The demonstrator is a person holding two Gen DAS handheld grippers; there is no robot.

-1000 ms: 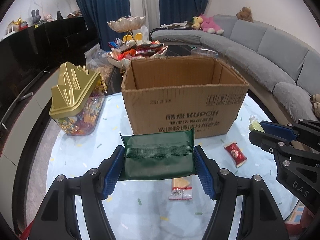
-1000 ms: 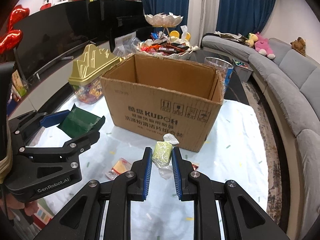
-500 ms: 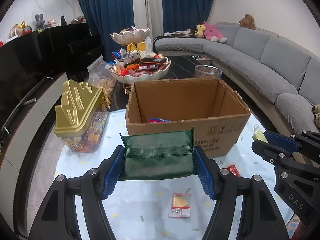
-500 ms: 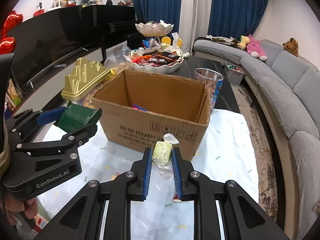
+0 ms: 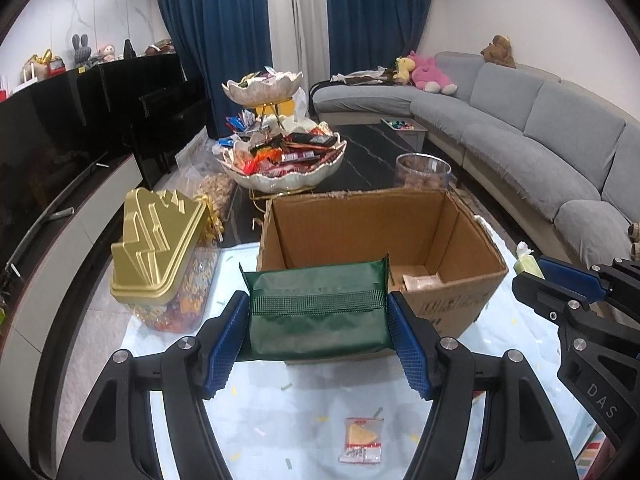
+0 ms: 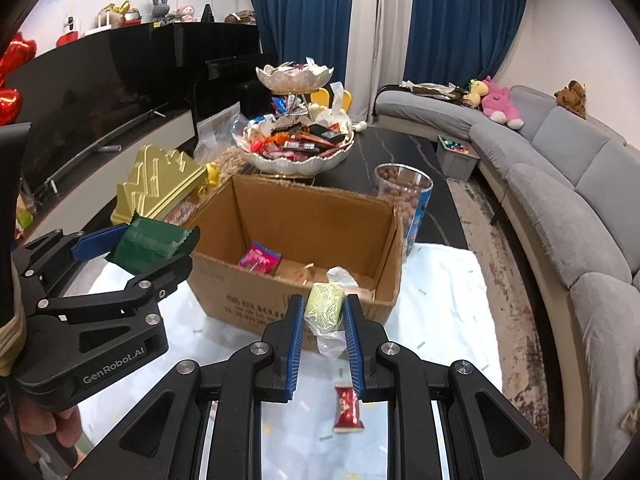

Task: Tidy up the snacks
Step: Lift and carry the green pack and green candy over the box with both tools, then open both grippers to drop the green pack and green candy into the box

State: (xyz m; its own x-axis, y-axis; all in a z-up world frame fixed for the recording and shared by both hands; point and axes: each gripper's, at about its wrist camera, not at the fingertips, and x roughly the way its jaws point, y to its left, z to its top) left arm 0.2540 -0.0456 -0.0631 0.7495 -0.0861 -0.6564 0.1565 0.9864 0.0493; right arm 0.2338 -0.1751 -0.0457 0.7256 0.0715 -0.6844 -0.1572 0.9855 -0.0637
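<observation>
**Two snacks held over the box's near rim**

The left gripper (image 5: 318, 334) clamps a dark green foil packet (image 5: 318, 312) at the open brown cardboard box's (image 5: 440, 304) near edge; the right gripper (image 6: 325, 340) pinches a pale green wrapped sweet (image 6: 324, 306) — both clear of the counter (image 5: 280, 432). Only the right view shows a pink packet (image 6: 259, 260) inside and a red wrapped candy (image 6: 347, 408) below; the left shows a yellow wedge snack (image 5: 362, 438).

The left gripper (image 5: 318, 334) points downward at a slant, jaws set wide and clamped on a green packet (image 5: 318, 310). The right gripper (image 6: 323, 330), pitched alike, has jaws nearly closed, pinching a pale-green wrapped sweet (image 6: 324, 306).
</observation>
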